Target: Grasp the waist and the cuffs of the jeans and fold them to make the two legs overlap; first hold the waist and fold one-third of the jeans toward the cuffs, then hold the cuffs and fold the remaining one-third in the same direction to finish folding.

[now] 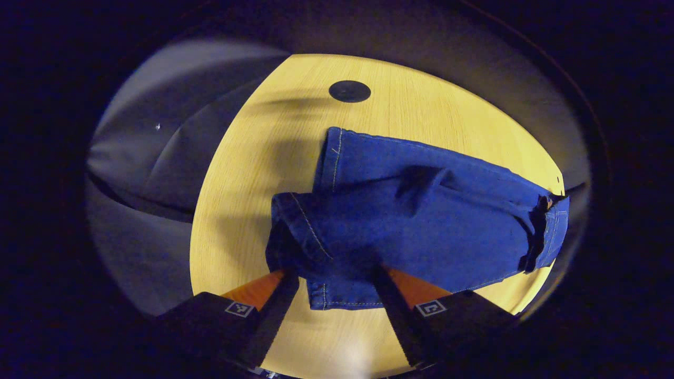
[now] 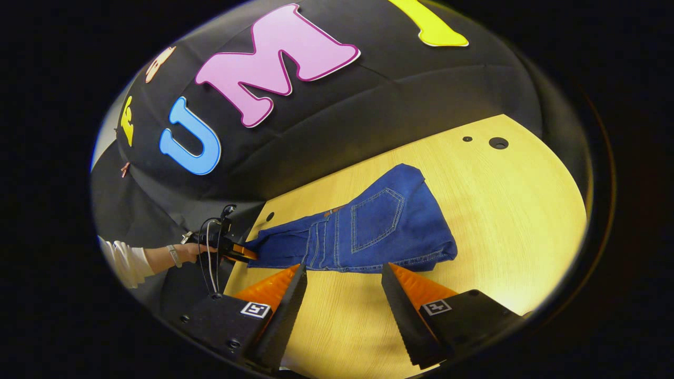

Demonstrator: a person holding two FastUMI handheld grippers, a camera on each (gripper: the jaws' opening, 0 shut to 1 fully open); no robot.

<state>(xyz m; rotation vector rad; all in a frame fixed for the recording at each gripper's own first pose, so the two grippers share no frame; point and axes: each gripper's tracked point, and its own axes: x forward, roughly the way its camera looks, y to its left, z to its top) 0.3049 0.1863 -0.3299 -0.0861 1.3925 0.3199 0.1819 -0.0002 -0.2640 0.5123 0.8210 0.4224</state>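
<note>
Jeans: the blue jeans (image 2: 363,231) are lying on the wooden table (image 2: 500,221), legs already overlapping, long axis running from the cuffs at the left of the right gripper view toward the waist and back pocket at the right.
Left gripper: the left gripper (image 1: 337,281) is sitting right at the cuff end, its fingers spread wide with the hemmed cuffs (image 1: 316,252) bunching between and over them; whether the pads are actually pinching denim I cannot tell. In the right gripper view it is showing at the far left, a hand (image 2: 184,252) gripping it, tip touching the cuff end.
Right gripper: the right gripper (image 2: 342,273) is hovering with its jaws apart and empty, just short of the near long edge of the jeans.
Key relation: the cuffs are belonging to the left gripper, the waist end is lying off to the right of the right gripper.
Edges and room: bare table is stretching wide to the right; the cuff end is lying near the table's left edge, so the fold looks like it should be travelling rightward.
</note>
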